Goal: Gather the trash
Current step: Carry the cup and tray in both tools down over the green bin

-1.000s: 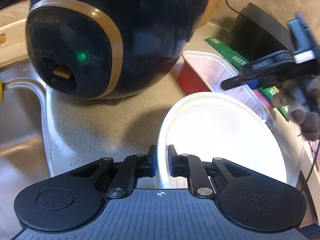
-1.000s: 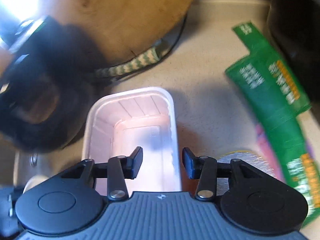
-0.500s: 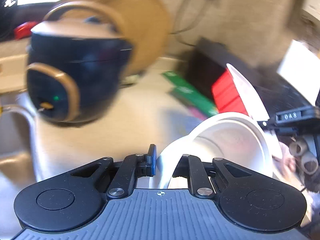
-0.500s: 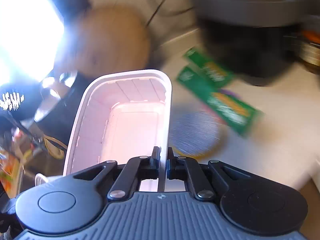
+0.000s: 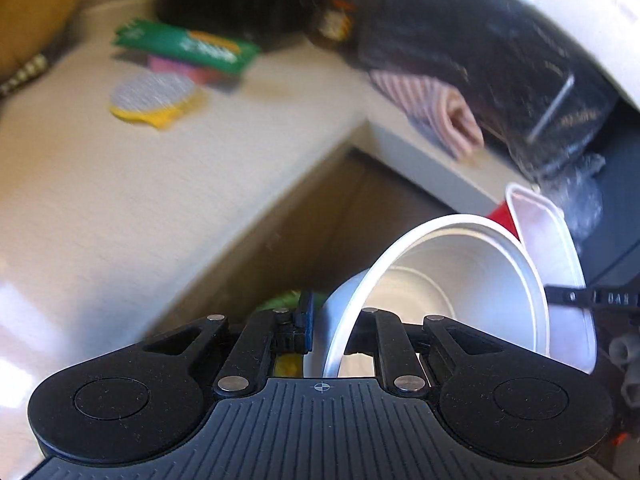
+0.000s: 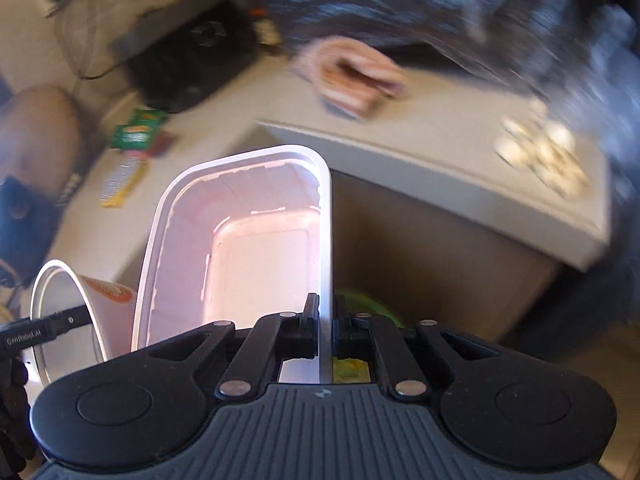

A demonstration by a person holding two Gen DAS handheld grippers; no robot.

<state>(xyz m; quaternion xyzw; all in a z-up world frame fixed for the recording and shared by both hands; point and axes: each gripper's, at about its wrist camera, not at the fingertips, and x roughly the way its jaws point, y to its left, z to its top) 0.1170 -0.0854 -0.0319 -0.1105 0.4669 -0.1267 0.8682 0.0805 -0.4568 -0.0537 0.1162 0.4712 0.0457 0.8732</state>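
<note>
Left tool [image 5: 332,330] is clamping the rim of the white bowl [image 5: 452,280]; right tool [image 6: 326,322] is pinching the side wall of the white tray [image 6: 256,240]. Both are hanging in the air past the surface [image 5: 120,200] edge. Light, thin, flexy containers, probably crushable, so rim grips are suiting them.

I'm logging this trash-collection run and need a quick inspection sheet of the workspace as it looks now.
Surface: beige counter, corner edge visible.
Job's things: white round bowl and white rectangular tray, both lifted off the counter.
Clutter: green packet, yellow-rimmed disc, striped cloth.
Grippers: left gripper shut on the bowl rim; right gripper shut on the tray wall.
Cables: thin cord, blurred.
Surroundings: dark appliance.
</note>
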